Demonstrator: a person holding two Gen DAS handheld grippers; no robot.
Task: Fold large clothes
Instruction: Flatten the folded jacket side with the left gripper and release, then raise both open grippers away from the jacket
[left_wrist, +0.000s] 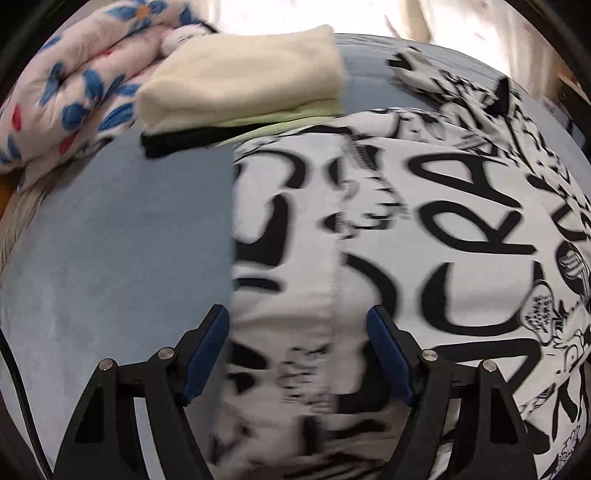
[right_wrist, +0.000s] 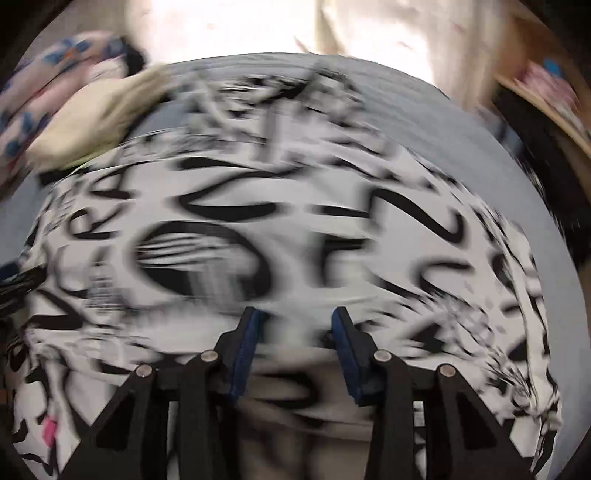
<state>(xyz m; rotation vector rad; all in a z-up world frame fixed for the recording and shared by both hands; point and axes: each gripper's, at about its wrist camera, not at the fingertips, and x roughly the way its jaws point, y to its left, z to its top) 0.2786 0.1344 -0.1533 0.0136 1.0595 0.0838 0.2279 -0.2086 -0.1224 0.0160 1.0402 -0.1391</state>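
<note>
The left claw (left_wrist: 297, 321) stands wide, its blue pads (left_wrist: 207, 354) spread well apart and nothing pinched between them. Beneath it lies the white garment with bold black lettering (left_wrist: 424, 236), and a folded-over strip of that garment runs straight up between the two fingers (whether the pads touch the cloth cannot be told, since the near part is blurred). The strip's left edge falls along the line of the left finger; beyond it is bare blue-grey bedding (left_wrist: 110, 240).

Further out, at the garment's far left corner, sits a stack of folded clothes (left_wrist: 240, 85): a cream piece on top, a pale green one under it and a black one at the bottom. The green layer's edge meets the printed garment. Left of the stack lies a crumpled quilt with blue and red flowers (left_wrist: 74, 85).

The right claw (right_wrist: 297, 317) is about half open, its pads (right_wrist: 243, 354) apart with no cloth gripped between them, poised over the middle of the same printed garment (right_wrist: 295, 221), which spreads across most of the bedding (right_wrist: 480, 140) in this heavily blurred view. The cream stack (right_wrist: 92, 114) shows at the upper left, close against the garment's far edge, with the flowered quilt (right_wrist: 55, 62) behind it. A pale curtain (right_wrist: 388, 29) hangs beyond the bed.
</note>
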